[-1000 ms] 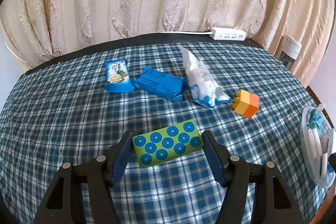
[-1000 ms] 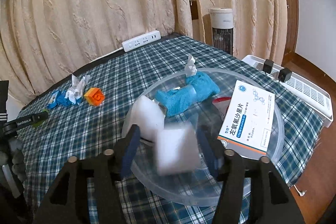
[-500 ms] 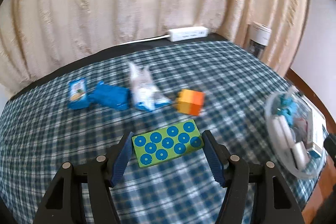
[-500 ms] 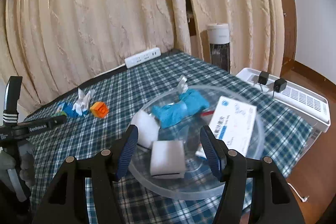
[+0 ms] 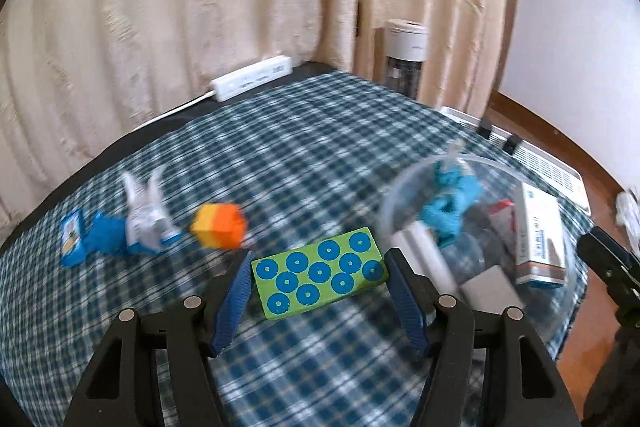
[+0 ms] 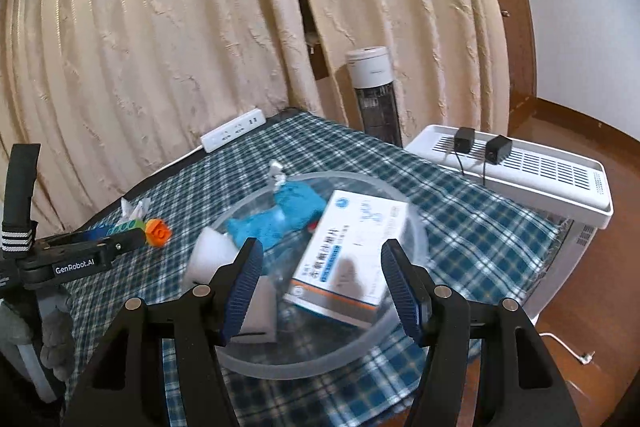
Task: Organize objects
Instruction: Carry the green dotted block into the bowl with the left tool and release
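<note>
Green block (image 5: 320, 273) with blue dots clamped flat in my left jaws, just beside clear bowl (image 5: 568, 291) holding white box (image 5: 540, 239), blue cloth (image 5: 448, 203).

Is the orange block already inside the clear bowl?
No, the orange block lies on the checked cloth, to the left of the clear bowl and apart from it.

Clear, seemingly plastic bowl (image 6: 416, 227); checked cloth (image 5: 280, 155).

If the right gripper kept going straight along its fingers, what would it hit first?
Probably the white medicine box lying in the clear plastic bowl: it sits dead ahead between the open, empty jaws of the right gripper. Depth is hard to judge.
</note>
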Demonstrator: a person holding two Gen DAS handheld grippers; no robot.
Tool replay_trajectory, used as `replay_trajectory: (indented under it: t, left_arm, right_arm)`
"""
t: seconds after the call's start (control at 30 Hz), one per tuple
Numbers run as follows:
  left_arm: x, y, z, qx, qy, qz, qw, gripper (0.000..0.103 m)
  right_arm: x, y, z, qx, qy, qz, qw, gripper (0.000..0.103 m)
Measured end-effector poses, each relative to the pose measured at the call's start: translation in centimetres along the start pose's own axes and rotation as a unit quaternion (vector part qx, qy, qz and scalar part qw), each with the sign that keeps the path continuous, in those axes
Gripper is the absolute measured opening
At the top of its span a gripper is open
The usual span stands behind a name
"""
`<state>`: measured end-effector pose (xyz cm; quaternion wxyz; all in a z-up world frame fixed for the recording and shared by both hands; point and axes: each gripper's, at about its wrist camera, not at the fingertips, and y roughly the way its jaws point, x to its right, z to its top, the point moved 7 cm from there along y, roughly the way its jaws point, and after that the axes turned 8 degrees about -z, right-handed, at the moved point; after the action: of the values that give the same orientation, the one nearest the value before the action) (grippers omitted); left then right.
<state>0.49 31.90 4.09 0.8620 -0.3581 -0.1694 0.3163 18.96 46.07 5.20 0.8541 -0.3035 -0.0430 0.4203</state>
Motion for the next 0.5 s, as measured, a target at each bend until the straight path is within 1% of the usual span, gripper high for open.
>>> replay_trajectory:
  t: [0.3,0.5]
  left_arm:
    - [5.6,2.2,0.9,-0.014,0.053,-0.037,0.9978,0.069]
    - [8.7,3.6,1.5,-0.019,0.074,-0.059,0.9953,0.069]
  right_arm:
    - [2.6,0.4,-0.1,-0.004,0.021,-0.01,1.0,0.063]
    - [3.7,0.3,-0.2,-0.006,0.033,-0.014,0.999,0.063]
